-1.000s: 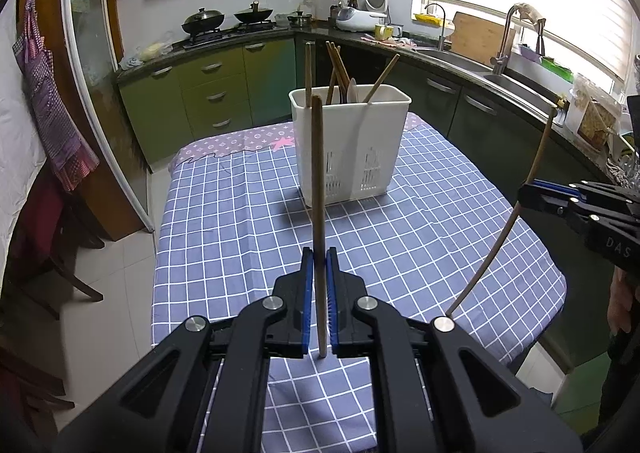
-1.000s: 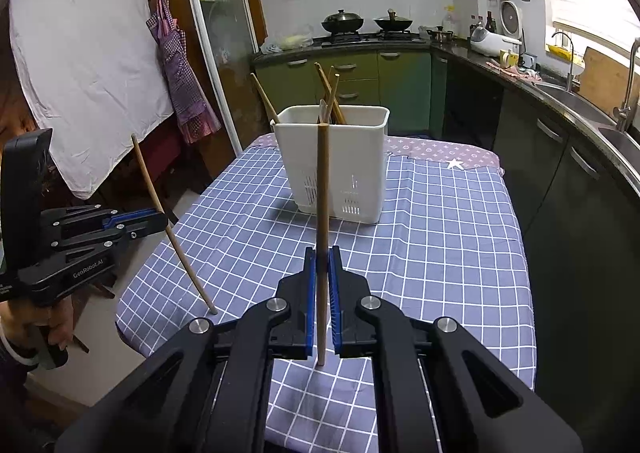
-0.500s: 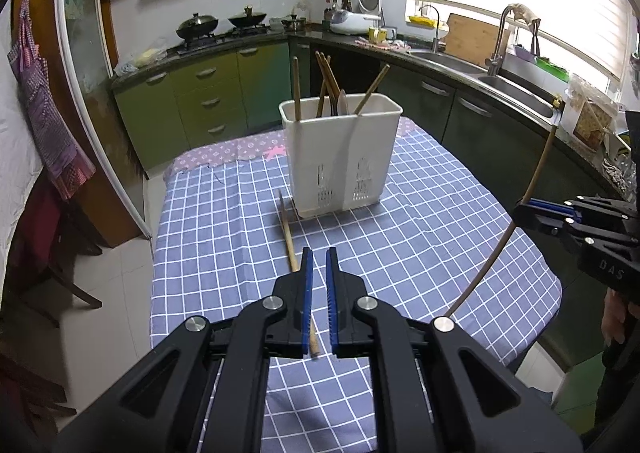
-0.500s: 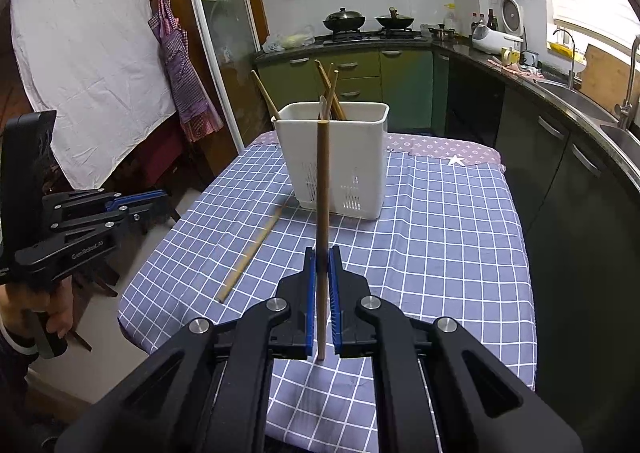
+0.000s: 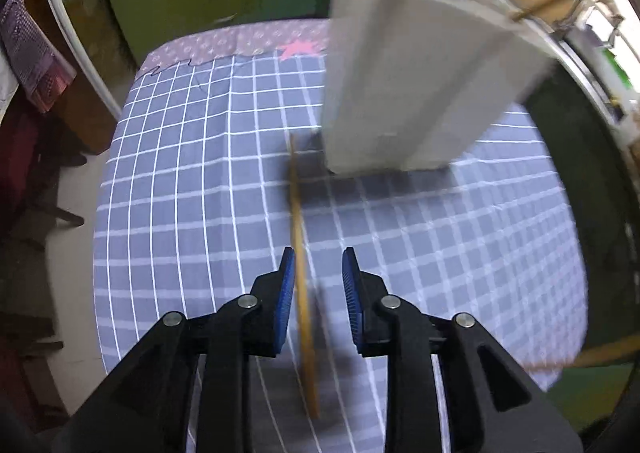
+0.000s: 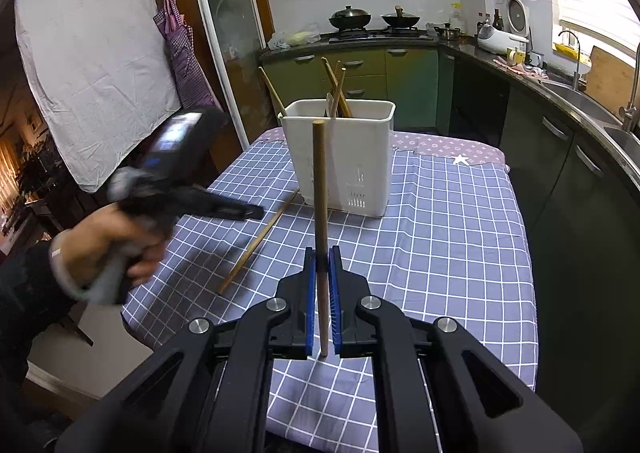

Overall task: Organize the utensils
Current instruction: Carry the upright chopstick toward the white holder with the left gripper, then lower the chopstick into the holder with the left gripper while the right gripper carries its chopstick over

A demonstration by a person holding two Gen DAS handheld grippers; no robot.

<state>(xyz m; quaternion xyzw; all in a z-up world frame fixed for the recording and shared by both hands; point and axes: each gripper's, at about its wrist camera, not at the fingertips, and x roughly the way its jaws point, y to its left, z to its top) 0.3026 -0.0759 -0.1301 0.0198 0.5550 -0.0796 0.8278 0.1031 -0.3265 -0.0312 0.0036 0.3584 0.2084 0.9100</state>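
Holder (image 5: 404, 93) close beyond chopstick (image 5: 301, 273)

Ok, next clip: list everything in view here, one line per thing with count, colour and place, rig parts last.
utensil holder: 1, white, upright on the table's far half
chopsticks in the holder: several, brown, sticking out of its top
loose chopstick: 1, tan, flat on the cloth, left of the holder
held chopstick: 1, brown, upright in the right gripper
tablecloth: 1, blue with white grid, covering the table
woks: 2, black, on the far stove
apron: 1, purple check, hanging at left
left gripper: 1, black with blue pads, open over the loose chopstick
right gripper: 1, black with blue pads, shut on the held chopstick
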